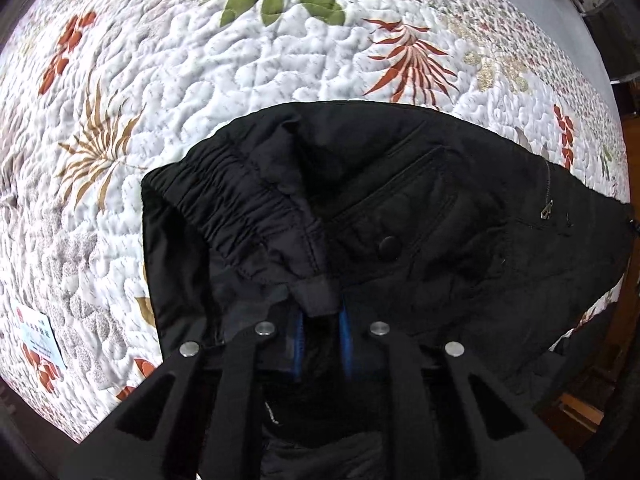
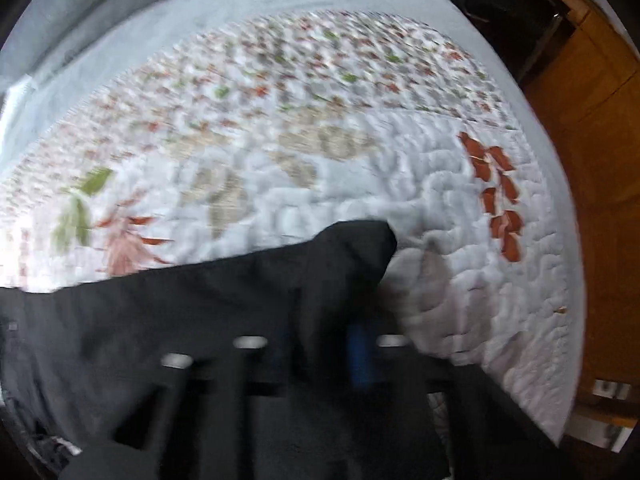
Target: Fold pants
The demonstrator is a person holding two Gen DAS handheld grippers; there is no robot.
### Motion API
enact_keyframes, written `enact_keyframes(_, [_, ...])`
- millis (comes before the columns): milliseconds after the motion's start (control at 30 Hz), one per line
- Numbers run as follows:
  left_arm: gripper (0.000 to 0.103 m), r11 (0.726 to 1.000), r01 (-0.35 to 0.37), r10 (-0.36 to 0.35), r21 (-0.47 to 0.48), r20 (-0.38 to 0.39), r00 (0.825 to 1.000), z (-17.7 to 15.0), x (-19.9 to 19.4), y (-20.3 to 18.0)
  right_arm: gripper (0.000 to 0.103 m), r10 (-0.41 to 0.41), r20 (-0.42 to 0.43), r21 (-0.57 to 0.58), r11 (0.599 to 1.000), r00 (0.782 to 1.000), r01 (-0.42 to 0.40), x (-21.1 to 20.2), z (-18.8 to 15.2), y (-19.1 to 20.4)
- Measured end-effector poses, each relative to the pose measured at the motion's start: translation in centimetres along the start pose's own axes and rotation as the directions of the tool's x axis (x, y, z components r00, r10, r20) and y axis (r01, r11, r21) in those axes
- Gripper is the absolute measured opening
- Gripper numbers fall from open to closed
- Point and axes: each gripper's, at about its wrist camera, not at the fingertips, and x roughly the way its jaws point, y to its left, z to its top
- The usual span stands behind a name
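Black pants [image 1: 380, 208] lie on a white quilted bedspread with leaf prints [image 1: 240, 72]. In the left wrist view I see the elastic waistband, a snap button and a zip pocket. My left gripper [image 1: 322, 320] is shut on the waistband edge, its blue pads pinching a fabric tab. In the blurred right wrist view the pants [image 2: 200, 312] stretch to the left, and my right gripper [image 2: 324, 344] is shut on a corner of the black fabric, which drapes over its fingers and hides the left one.
The quilt [image 2: 320, 140] covers the bed, with a grey sheet border [image 2: 160, 12] beyond it. A wooden floor [image 2: 592, 120] runs along the bed's right edge. A small printed card [image 1: 38, 332] lies on the quilt at the left.
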Motion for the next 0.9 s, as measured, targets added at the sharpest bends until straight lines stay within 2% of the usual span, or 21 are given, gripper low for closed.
enact_keyframes(67, [0.012,1.000,-0.006,0.006,0.011,0.017,1.000,-0.3,0.0,-1.0,0.012,-0.029,0.018,-0.035,0.999,0.999,0.030,-0.9,-0.5,0.8])
enact_keyframes(133, [0.012,1.000,0.002,-0.003,0.018,0.041,0.999,-0.7,-0.6,-1.6,0.011,-0.004,0.062,-0.032,0.999,0.998,0.006,-2.6,-1.3,1.2])
enact_keyframes(300, [0.011,0.997,0.068,-0.072,0.040,0.112,0.991,-1.8,-3.0,-2.5,0.011,0.039,0.160,-0.041,0.999,0.986,-0.033,-7.4,-3.1,1.8])
enact_keyframes(367, [0.011,0.995,0.084,-0.092,0.059,0.145,0.985,-2.4,-4.3,-2.8,0.011,0.043,0.191,-0.045,0.998,0.981,-0.035,-8.8,-2.6,1.6])
enact_keyframes(433, [0.011,0.991,0.114,-0.125,0.074,0.175,0.977,-3.1,-4.3,-1.7,0.011,0.063,0.234,-0.042,0.998,0.970,-0.054,-10.7,-3.3,1.5])
enact_keyframes(533, [0.011,0.981,0.166,-0.186,0.103,0.238,0.953,-4.5,-5.8,-1.1,0.011,0.097,0.284,-0.039,0.995,0.954,-0.089,-12.9,-4.7,1.2])
enact_keyframes(633, [0.011,0.971,0.183,-0.221,0.153,0.290,0.931,-6.4,-7.6,-0.6,0.011,0.135,0.332,-0.043,0.991,0.933,-0.128,-15.1,-6.9,0.9])
enact_keyframes(733, [0.011,0.955,0.213,-0.275,0.206,0.348,0.896,-9.1,-8.8,-0.6,0.011,0.183,0.385,-0.058,0.983,0.904,-0.175,-17.1,-9.6,0.6])
enact_keyframes(900, [0.011,0.935,0.217,-0.325,0.280,0.434,0.841,-14.6,-9.3,-0.1,0.011,0.231,0.449,-0.053,0.971,0.863,-0.232,-18.8,-14.0,-0.7])
